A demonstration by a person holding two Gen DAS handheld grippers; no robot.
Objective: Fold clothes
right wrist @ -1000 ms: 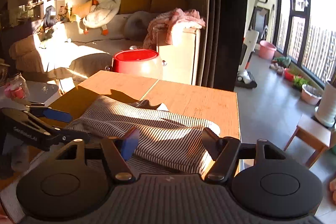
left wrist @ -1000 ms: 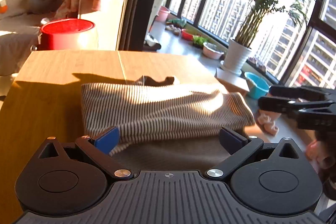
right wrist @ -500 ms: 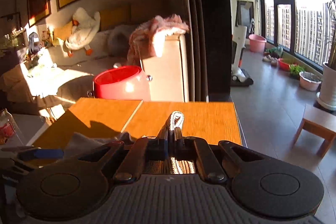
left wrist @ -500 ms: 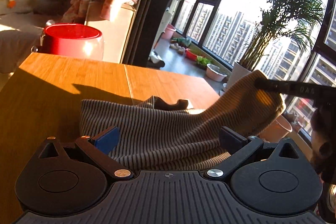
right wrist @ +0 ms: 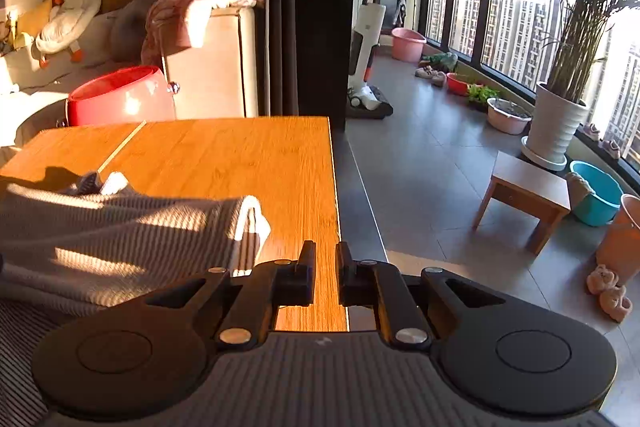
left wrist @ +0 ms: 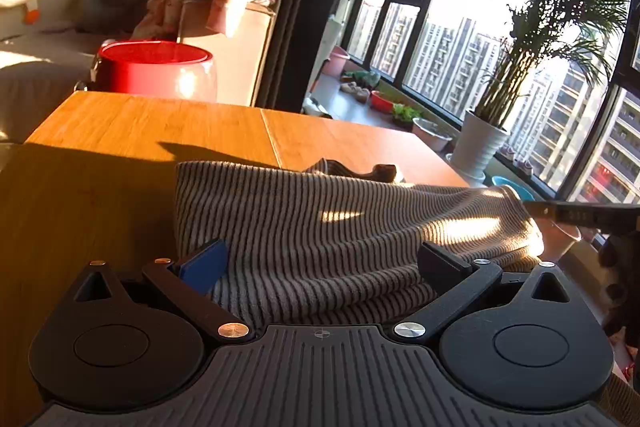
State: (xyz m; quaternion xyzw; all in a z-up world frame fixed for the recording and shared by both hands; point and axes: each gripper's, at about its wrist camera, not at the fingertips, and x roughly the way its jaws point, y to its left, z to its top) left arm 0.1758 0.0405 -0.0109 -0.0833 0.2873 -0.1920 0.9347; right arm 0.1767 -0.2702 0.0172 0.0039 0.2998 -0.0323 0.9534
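While the wooden table fills most of both views, the striped garment lies folded on its near part, grey with thin dark lines, lit by sun patches. Its right end stops short of the table's right edge, with bare wood beyond and behind it. The left gripper stands wide open just above the cloth, its pads not pressing it. The right gripper is just beside the garment's right end, over bare wood; its jaws are opening by a narrow gap, with nothing between them.
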